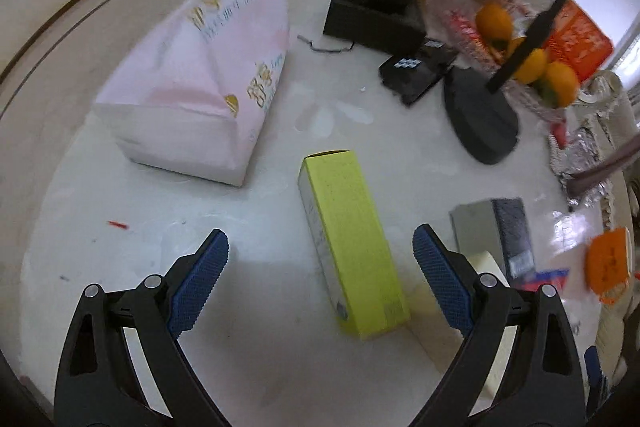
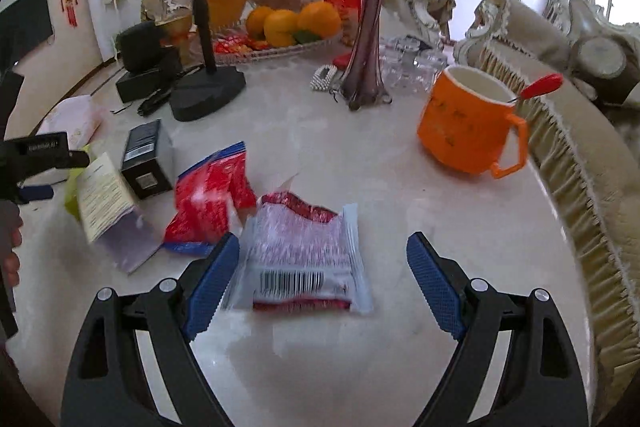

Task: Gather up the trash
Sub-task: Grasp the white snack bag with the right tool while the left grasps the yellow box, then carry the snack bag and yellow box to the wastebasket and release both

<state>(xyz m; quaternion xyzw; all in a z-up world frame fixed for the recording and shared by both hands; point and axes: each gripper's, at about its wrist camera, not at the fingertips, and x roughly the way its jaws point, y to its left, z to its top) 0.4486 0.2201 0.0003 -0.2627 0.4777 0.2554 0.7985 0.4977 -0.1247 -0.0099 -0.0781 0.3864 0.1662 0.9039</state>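
Observation:
A yellow-green carton (image 1: 354, 243) lies flat on the white marble table, between the open jaws of my left gripper (image 1: 320, 267), which holds nothing. A clear wrapper with a barcode and red edges (image 2: 304, 259) lies between the open jaws of my right gripper (image 2: 322, 267), close to the left fingertip (image 2: 216, 275). A red and blue snack bag (image 2: 208, 199) lies just left of it. A paper leaflet (image 2: 106, 203) and a black box (image 2: 146, 159) lie further left; the black box also shows in the left wrist view (image 1: 500, 231).
A pink tissue pack (image 1: 200, 83) lies at the left. A black stand base (image 2: 208, 91), fruit tray with oranges (image 2: 292, 23), purple vase (image 2: 366, 27) and orange mug with spoon (image 2: 468, 123) stand behind. A fringed sofa edge (image 2: 580, 179) borders the right.

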